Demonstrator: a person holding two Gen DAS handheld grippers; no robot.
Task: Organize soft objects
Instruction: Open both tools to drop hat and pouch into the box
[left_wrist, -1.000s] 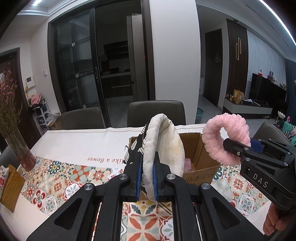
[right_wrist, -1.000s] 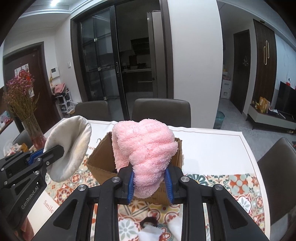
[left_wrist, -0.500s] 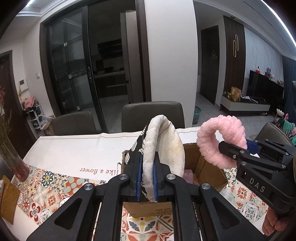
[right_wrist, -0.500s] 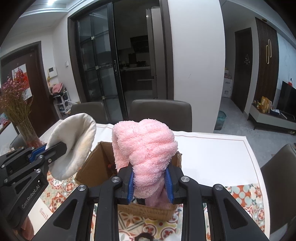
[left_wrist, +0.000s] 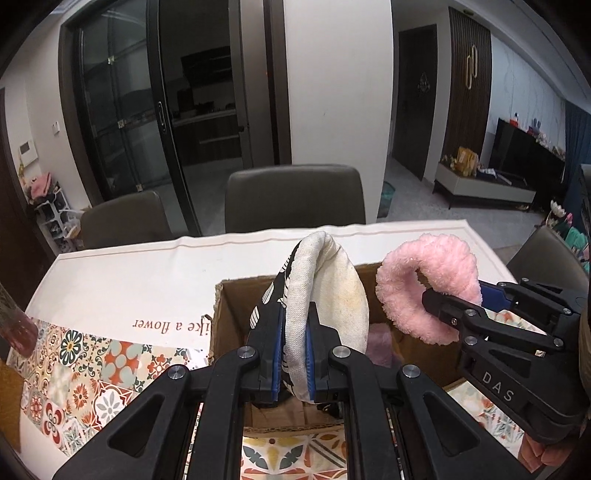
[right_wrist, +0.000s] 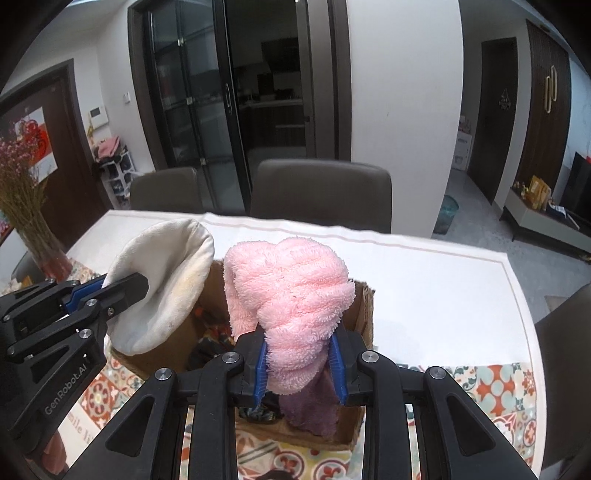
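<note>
Sitting far to the left on the table (left_wrist: 122, 280) is a glass vase of dried pink flowers (right_wrist: 26, 206), well away from the work. It is not part of the tidy-up.

Next comes the left gripper (left_wrist: 293, 363). Its jaws are squeezed almost together on a cream cloth piece with a black-and-white leaf print on one side (left_wrist: 325, 291). The cloth is thin, so the jaws can pinch it tight. It stands up in a bent loop right over the open brown cardboard box (left_wrist: 236, 317).

The box sits in the middle of the table, on a cloth with bright tile patterns (left_wrist: 85, 365). Soft things already lie inside, like a purple fluffy cloth (right_wrist: 314, 402). That looks like where the soft things go.

On the right, the right gripper (right_wrist: 301, 363) holds a fluffy pink towel (right_wrist: 291, 291). Its jaws stay a bit apart because the towel is thick. The towel hangs over the box too.

Both things are held above the box, probably so they can drop in.
</note>
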